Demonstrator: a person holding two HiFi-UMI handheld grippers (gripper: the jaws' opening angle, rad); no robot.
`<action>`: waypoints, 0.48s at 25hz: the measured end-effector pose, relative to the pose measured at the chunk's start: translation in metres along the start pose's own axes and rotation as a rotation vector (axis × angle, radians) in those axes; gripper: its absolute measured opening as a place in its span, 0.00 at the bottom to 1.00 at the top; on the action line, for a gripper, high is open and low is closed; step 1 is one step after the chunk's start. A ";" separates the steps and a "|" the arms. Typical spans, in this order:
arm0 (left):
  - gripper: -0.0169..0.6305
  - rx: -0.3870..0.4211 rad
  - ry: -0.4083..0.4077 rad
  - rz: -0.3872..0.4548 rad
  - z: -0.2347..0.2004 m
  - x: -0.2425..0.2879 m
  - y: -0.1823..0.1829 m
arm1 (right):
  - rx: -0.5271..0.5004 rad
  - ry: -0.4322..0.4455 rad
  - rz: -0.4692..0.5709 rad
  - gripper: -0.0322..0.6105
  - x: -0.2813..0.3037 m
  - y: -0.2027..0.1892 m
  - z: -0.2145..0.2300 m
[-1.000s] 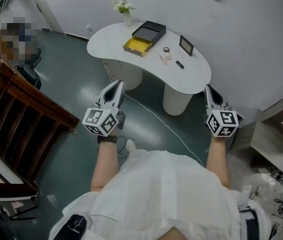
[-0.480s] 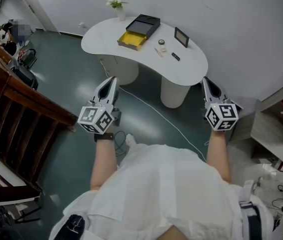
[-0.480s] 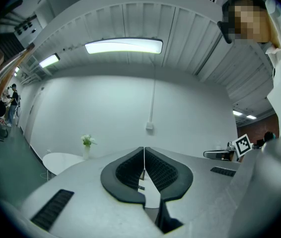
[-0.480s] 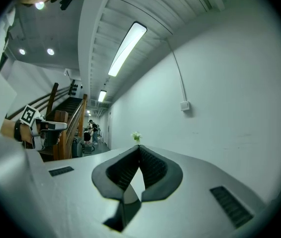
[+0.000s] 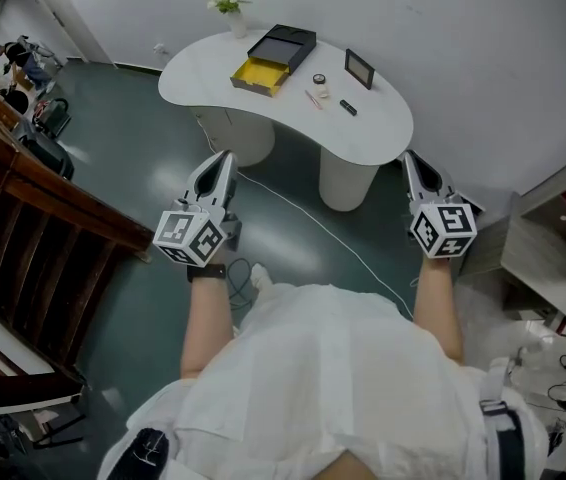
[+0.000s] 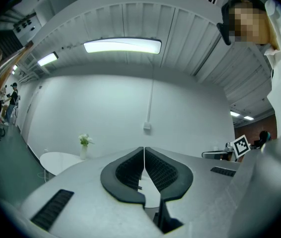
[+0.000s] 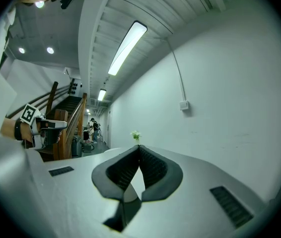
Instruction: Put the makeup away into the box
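the left tongs (image 5: 224, 160) and right tongs (image 5: 410, 160) are pale grey wedge shells with slotted vents, their jaws lined with black ribbed pads (image 6: 128, 170). behind each sits a white cube (image 5: 191, 238) printed with black square markers. behind the left tongs is a dark wrist band (image 5: 209, 273); further back, a loose white short-sleeved garment (image 5: 333, 368).

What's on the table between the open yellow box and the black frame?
Head view: a small round makeup item and a thin pinkish stick lie there.
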State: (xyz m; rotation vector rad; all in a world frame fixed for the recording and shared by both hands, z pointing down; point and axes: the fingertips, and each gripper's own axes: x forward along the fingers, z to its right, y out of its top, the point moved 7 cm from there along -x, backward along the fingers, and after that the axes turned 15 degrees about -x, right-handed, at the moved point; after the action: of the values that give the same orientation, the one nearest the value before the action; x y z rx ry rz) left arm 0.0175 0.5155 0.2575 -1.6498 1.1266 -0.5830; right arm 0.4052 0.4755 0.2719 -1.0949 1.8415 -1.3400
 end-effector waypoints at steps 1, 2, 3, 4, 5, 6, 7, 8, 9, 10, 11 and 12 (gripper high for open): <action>0.05 0.001 -0.004 -0.003 0.001 0.001 -0.001 | -0.001 0.000 0.001 0.06 -0.001 0.000 0.000; 0.05 0.002 -0.008 -0.007 0.003 0.002 -0.002 | -0.002 -0.001 0.002 0.06 -0.002 0.001 0.001; 0.05 0.003 -0.011 -0.011 0.004 0.003 -0.003 | -0.003 -0.002 0.003 0.06 -0.002 0.001 0.002; 0.05 0.003 -0.013 -0.016 0.005 0.004 -0.004 | -0.004 -0.002 0.002 0.06 -0.003 0.001 0.002; 0.05 0.003 -0.015 -0.020 0.005 0.005 -0.005 | -0.006 -0.003 0.001 0.06 -0.003 0.001 0.002; 0.05 0.003 -0.017 -0.023 0.005 0.006 -0.006 | -0.008 -0.003 0.000 0.06 -0.004 0.000 0.002; 0.05 0.003 -0.018 -0.026 0.005 0.006 -0.007 | -0.009 -0.001 -0.001 0.06 -0.004 0.000 0.002; 0.05 0.004 -0.018 -0.028 0.005 0.006 -0.008 | -0.011 0.001 -0.002 0.06 -0.005 0.000 0.002; 0.05 0.004 -0.018 -0.029 0.005 0.006 -0.008 | -0.012 0.003 -0.003 0.06 -0.005 -0.001 0.002; 0.05 0.004 -0.018 -0.030 0.005 0.006 -0.009 | -0.014 0.007 -0.004 0.06 -0.004 -0.001 0.002; 0.05 0.004 -0.017 -0.029 0.005 0.007 -0.009 | -0.016 0.010 -0.004 0.06 -0.004 -0.002 0.002; 0.05 0.004 -0.015 -0.029 0.005 0.007 -0.009 | -0.018 0.014 -0.004 0.06 -0.003 -0.002 0.001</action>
State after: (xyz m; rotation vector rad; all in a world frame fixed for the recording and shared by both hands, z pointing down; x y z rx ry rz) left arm 0.0279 0.5122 0.2626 -1.6672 1.0918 -0.5898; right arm 0.4081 0.4773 0.2730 -1.1020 1.8660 -1.3391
